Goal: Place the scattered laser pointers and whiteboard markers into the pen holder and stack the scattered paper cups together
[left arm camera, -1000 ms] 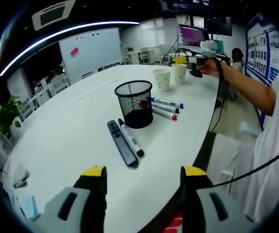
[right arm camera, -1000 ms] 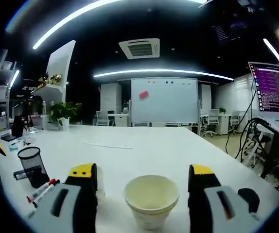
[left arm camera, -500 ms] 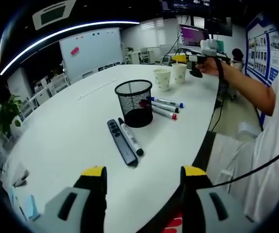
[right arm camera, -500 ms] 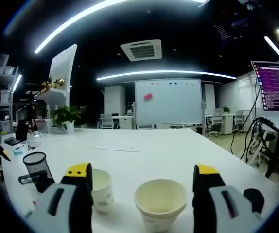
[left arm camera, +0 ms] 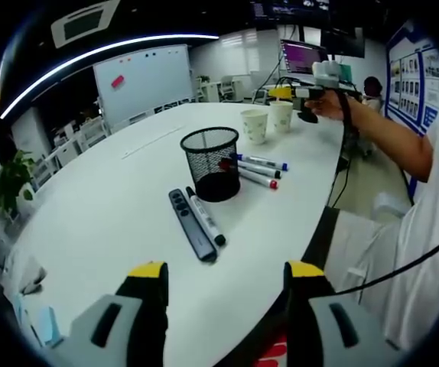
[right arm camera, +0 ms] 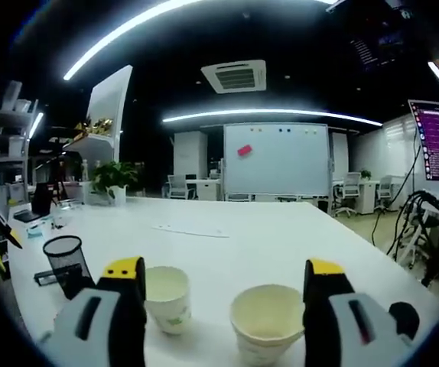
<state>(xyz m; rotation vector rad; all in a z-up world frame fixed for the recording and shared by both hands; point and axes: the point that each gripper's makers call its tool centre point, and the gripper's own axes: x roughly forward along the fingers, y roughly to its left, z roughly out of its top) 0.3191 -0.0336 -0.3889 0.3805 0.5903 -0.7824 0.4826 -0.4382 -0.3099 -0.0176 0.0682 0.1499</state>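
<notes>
White, smooth tabletop (left arm camera: 112,199) carries a black mesh pen holder (left arm camera: 211,163), 3 capped markers (left arm camera: 259,170) beside it, and a dark laser pointer (left arm camera: 191,225) touching another marker (left arm camera: 206,216). 2 pale paper cups (right arm camera: 218,315) stand apart, their print perhaps too blurred to read. Left tongs (left arm camera: 221,269) and right tongs (right arm camera: 224,271) gape wide, empty.

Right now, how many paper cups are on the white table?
2. One pale paper cup stands nearer the black mesh pen holder; the second paper cup stands just beside it, between the right tool's open jaws. None looks hidden.
</notes>
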